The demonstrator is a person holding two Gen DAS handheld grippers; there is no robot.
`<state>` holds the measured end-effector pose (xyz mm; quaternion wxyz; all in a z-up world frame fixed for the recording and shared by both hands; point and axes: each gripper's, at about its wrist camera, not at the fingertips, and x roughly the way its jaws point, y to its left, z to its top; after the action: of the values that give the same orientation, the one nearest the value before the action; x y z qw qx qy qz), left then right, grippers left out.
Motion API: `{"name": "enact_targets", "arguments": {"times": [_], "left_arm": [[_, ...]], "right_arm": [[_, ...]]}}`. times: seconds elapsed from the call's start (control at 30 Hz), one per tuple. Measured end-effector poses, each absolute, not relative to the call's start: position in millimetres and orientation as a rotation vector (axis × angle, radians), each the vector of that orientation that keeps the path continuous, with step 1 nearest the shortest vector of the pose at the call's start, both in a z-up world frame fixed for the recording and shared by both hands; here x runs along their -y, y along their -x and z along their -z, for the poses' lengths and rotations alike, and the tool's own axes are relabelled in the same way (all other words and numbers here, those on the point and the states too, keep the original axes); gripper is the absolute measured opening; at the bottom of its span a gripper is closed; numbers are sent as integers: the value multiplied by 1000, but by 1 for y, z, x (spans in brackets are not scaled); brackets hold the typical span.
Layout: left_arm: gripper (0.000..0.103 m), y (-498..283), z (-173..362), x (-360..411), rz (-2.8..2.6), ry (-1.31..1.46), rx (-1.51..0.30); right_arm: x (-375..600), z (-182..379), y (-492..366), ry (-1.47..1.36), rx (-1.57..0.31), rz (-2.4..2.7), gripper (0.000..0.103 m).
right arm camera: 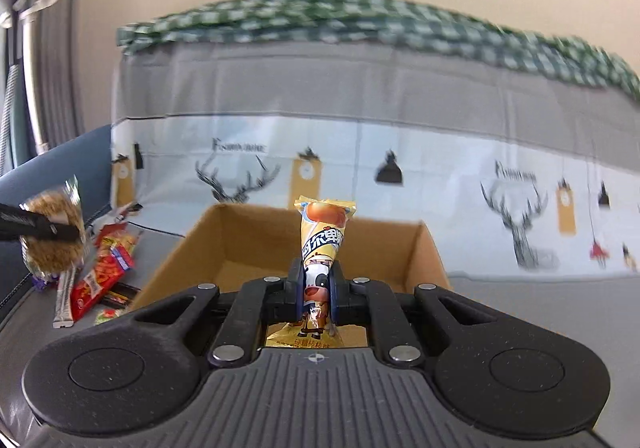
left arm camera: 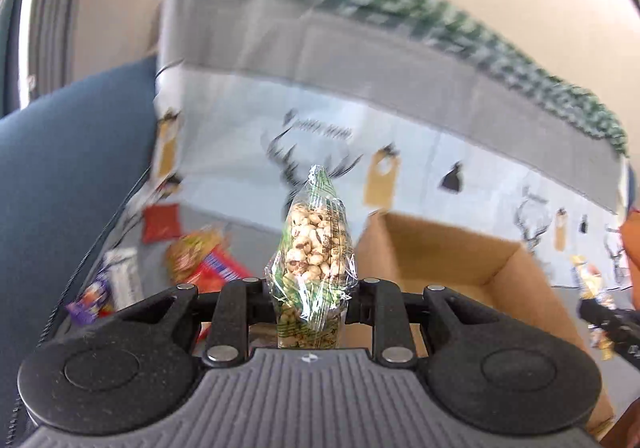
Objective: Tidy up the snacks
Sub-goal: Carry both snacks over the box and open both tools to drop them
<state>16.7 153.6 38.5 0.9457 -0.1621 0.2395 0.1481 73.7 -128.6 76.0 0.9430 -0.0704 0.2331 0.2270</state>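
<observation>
Left gripper (left arm camera: 310, 302) fingers around clear puffed-grain packet (left arm camera: 314, 244)

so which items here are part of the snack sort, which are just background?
Job:
- clear puffed-grain packet, in left gripper
- yellow cow-print packet, in right gripper
- cardboard box
- loose snack pile

Background:
- deer-print sheet
- green checked cloth

Both wrist cameras are looking forward and slightly downward along their fingers, sharing the nearby cardboard box (left arm camera: 460, 260) (right arm camera: 256, 244); the left view is sitting further left.
</observation>
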Motion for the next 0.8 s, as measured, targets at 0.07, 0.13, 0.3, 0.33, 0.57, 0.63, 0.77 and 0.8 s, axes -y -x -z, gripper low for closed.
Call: {"name": "enact_targets", "arguments": {"times": [0.07,0.13,0.3,0.33,0.57,0.63,0.77,0.8], "left_arm": [[27,-17,-43,-139,-272,331,-446],[27,-17,-47,-123,-243,333,-408],[27,-18,-58,-87,-164,327,-333],[27,-20,-59,-79,-149,324,-327],[27,-39,-48,-34,-44,303,-366],[27,-44,-46,-23,-9,269,-373],[27,-51,-40,-14,24,246,-392],[27,-52,-38,-15,26,248,-397]], "right_arm": [[132,-75,-72,149,-458,-453,12],[135,-73,-72,153,-463,-446,12],[136,-68,-76,190,-467,-428,12],[136,-67,-77,197,-469,-425,12],[137,-61,-79,233,-480,-407,12],[139,-60,-80,237,-485,-401,12],[143,-57,-83,251,-492,-384,12],[144,-56,-84,254,-494,-380,12]]}}
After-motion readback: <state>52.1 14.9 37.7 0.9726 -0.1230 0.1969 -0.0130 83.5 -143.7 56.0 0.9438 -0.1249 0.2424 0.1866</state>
